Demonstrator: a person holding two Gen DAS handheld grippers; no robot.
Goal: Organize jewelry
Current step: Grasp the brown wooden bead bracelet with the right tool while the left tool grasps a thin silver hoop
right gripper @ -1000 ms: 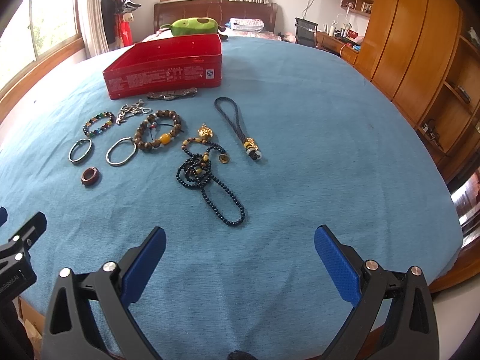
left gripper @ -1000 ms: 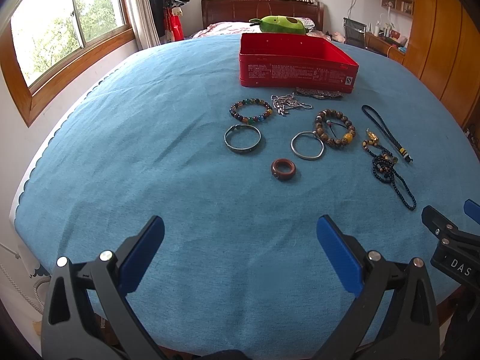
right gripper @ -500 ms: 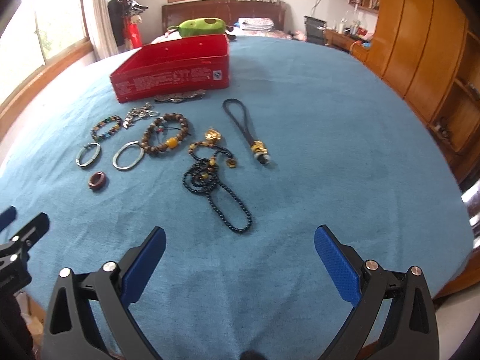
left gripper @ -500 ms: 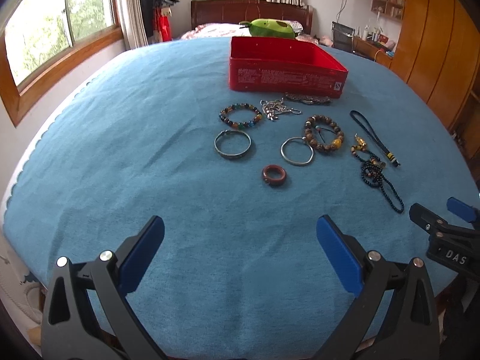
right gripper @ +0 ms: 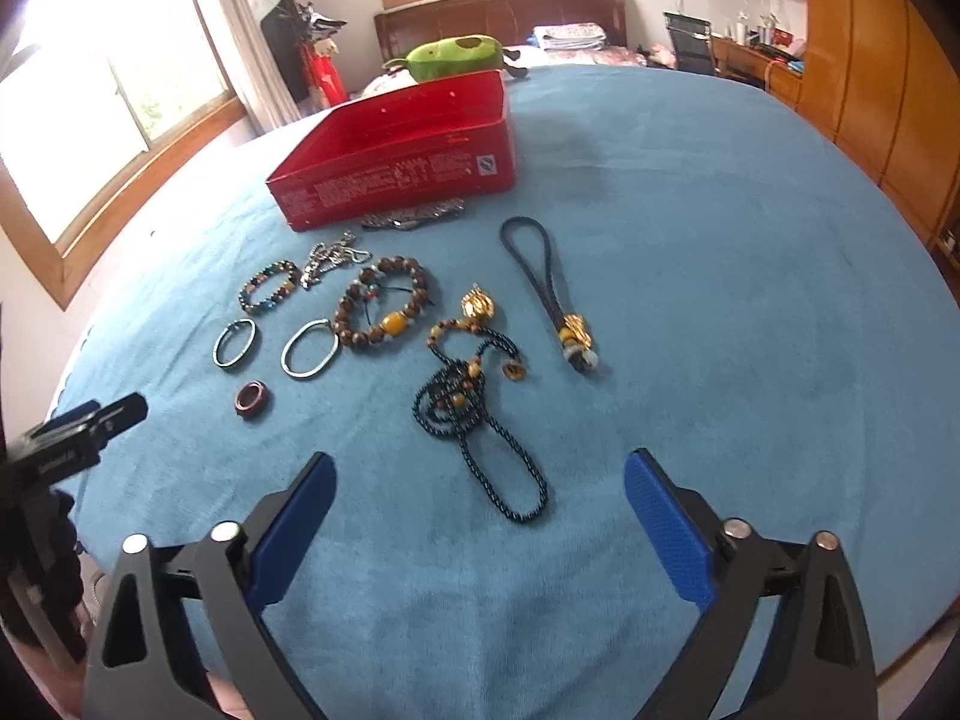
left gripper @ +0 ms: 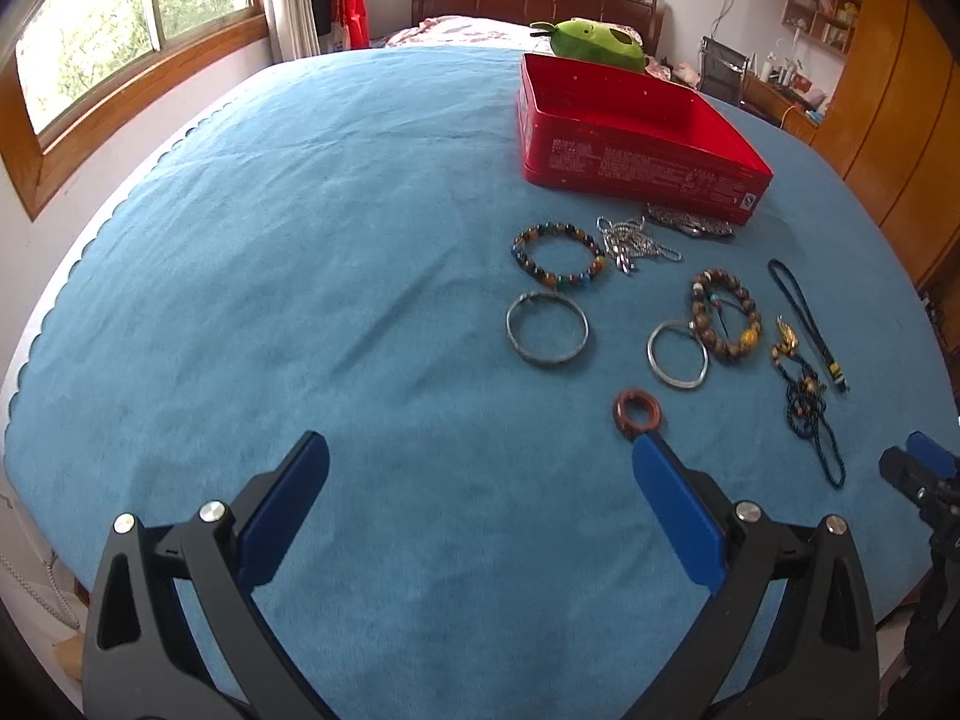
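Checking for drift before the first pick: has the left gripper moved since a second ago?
Yes. In its own view, the left gripper has advanced toward the jewelry: its right fingertip now reaches the brown ring, and the red box looms larger.

You've got a matt, slightly fuzzy blue cloth (left gripper: 300, 240) under everything. The red box (left gripper: 636, 162) looks like glossy painted tin. At 12 o'clock from the reddish polished ring (left gripper: 638, 412), the bangle (left gripper: 678, 354) is shiny smooth metal; the wooden bead bracelet (right gripper: 384, 306) looks dull brown. Gripper pads (right gripper: 666, 528) are textured blue rubber.
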